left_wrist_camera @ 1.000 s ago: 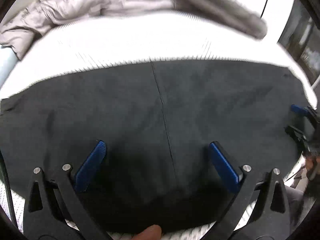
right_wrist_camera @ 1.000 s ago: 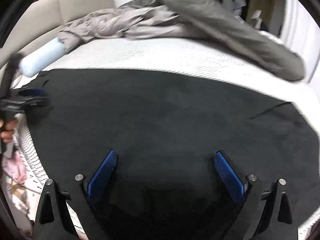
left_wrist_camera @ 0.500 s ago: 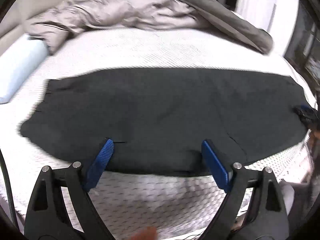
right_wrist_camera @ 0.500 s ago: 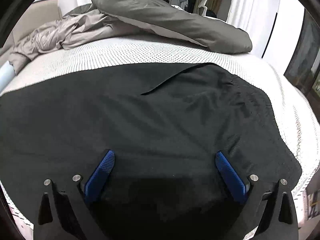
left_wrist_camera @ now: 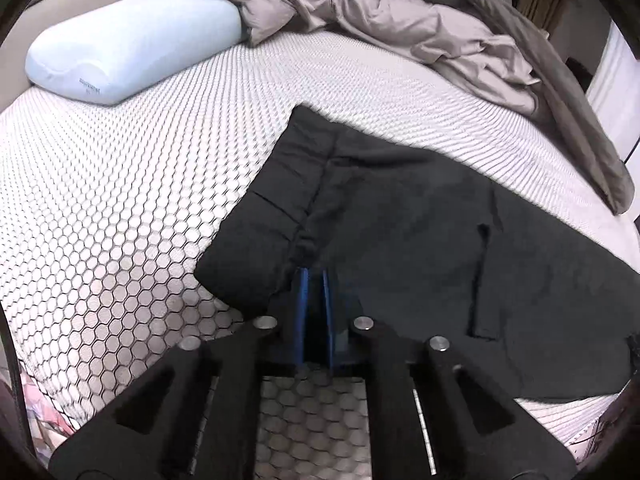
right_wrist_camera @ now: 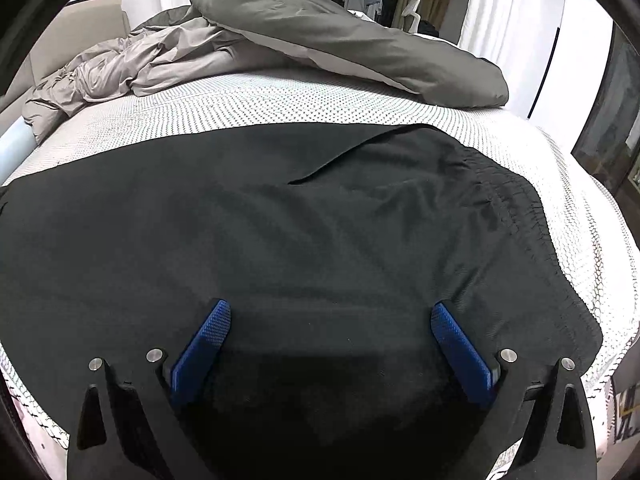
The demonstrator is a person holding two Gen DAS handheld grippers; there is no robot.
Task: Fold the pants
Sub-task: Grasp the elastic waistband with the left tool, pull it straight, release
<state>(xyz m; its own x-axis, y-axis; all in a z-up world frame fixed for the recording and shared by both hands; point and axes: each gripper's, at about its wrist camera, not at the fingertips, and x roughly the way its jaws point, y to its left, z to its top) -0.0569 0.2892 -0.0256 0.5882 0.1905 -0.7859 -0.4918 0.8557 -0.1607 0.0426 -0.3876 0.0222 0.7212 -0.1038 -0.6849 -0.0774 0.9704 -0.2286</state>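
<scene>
Black pants (left_wrist_camera: 400, 232) lie flat on the white honeycomb-patterned mattress (left_wrist_camera: 120, 200). In the left wrist view the leg cuffs point toward me. My left gripper (left_wrist_camera: 314, 276) is shut on the near hem of the pants, its blue pads pressed together on the fabric. In the right wrist view the pants (right_wrist_camera: 280, 220) fill the middle, with the gathered waistband (right_wrist_camera: 516, 208) at the right. My right gripper (right_wrist_camera: 330, 312) is open and empty, hovering over the cloth near the front edge.
A pale blue pillow (left_wrist_camera: 132, 52) lies at the far left. A crumpled grey duvet (left_wrist_camera: 400, 20) is heaped along the back of the bed, also in the right wrist view (right_wrist_camera: 320, 48). The mattress edge runs close below both grippers.
My left gripper moved left to the cuff end of the pants and shut on the hem. My right gripper shifted right toward the waistband and stayed open.
</scene>
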